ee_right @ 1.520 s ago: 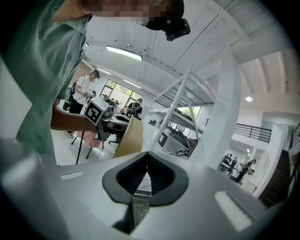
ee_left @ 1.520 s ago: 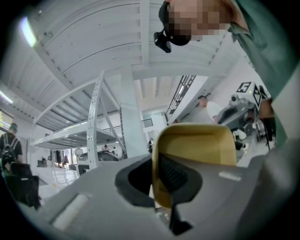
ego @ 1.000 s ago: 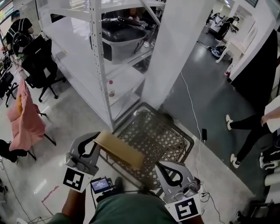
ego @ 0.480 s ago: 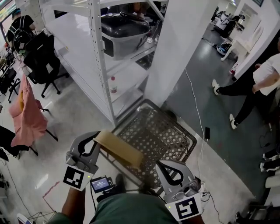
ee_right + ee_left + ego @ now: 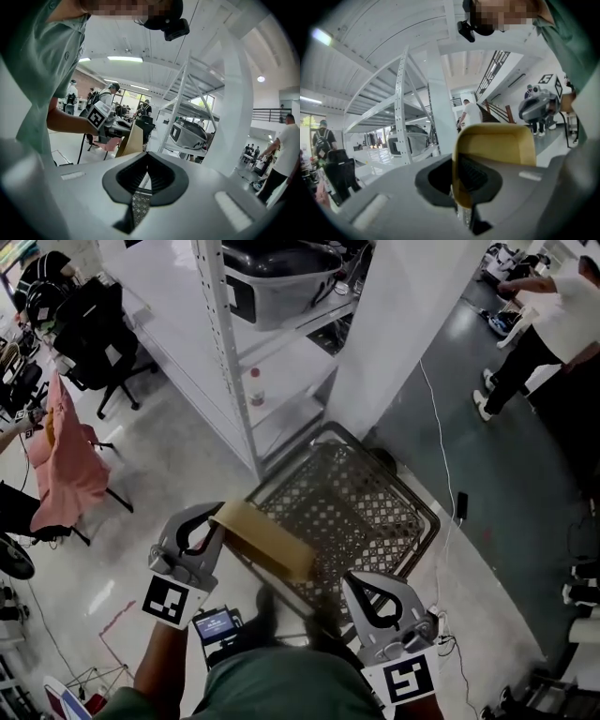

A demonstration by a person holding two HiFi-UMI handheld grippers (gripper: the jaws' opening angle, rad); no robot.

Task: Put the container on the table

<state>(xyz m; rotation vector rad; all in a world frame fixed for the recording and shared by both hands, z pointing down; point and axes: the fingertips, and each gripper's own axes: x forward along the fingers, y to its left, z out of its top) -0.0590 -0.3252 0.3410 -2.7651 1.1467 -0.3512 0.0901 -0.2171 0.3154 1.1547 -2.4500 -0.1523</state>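
Observation:
A tan, shallow plastic container [image 5: 267, 540] hangs above the floor and the near corner of a wire cart, with my left gripper [image 5: 216, 517] shut on its left end. In the left gripper view the container's rim [image 5: 494, 143] stands edge-on between the pads of the left gripper [image 5: 457, 194]. My right gripper [image 5: 352, 579] is lower right of the container, apart from it and shut with nothing in it. In the right gripper view the right gripper [image 5: 146, 158] has its pads together, and the container [image 5: 133, 139] shows beyond them in the other gripper.
A dark wire mesh cart [image 5: 349, 510] stands on the floor just ahead of me. Behind it is a white metal shelf unit [image 5: 225, 352] with a grey bin [image 5: 281, 282] and a small bottle [image 5: 255, 388]. Black office chairs [image 5: 89, 338] and a pink cloth [image 5: 66, 465] are at left; a person [image 5: 539, 320] stands far right.
The shelf has slid towards the top of the head view and the cart sits higher in it. The person at right has walked further back. The container stays in my left gripper.

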